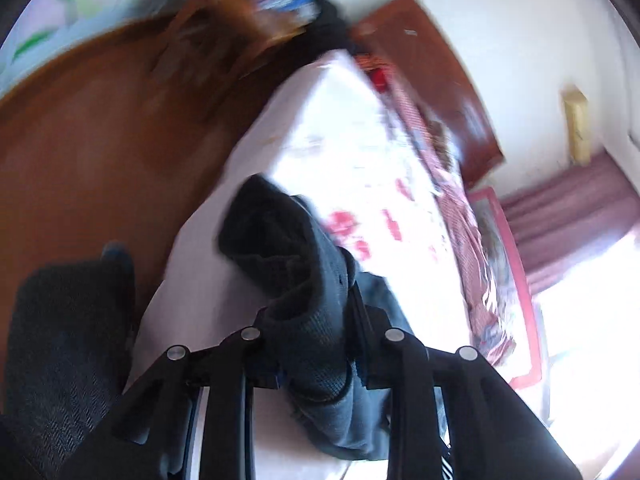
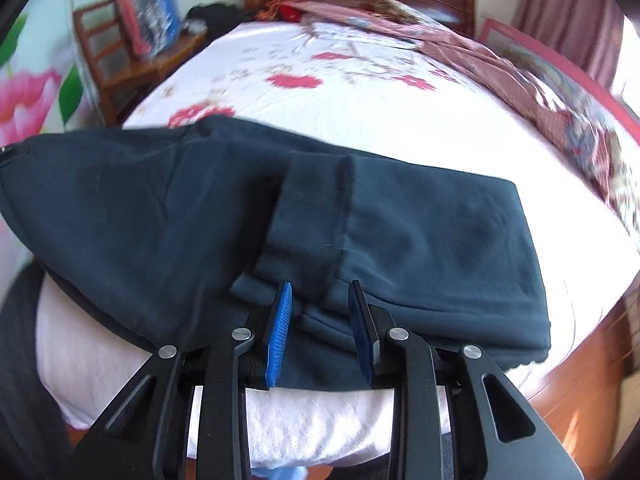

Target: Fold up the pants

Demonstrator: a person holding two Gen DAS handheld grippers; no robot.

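The pants lie across the near end of the bed, filling mid-frame. The left gripper is clamped on a bunched fold; the right gripper pinches the near hem at lower centre. Best to lift both evenly, keeping the edges aligned.

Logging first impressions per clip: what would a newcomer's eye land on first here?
The dark pants spread across the near end of the white flowered bed, with the right gripper straddling a folded edge. In the blurred left view, the left gripper is clamped on a bunched wad of the same dark fabric. A wooden chair stands at the bed's far left.
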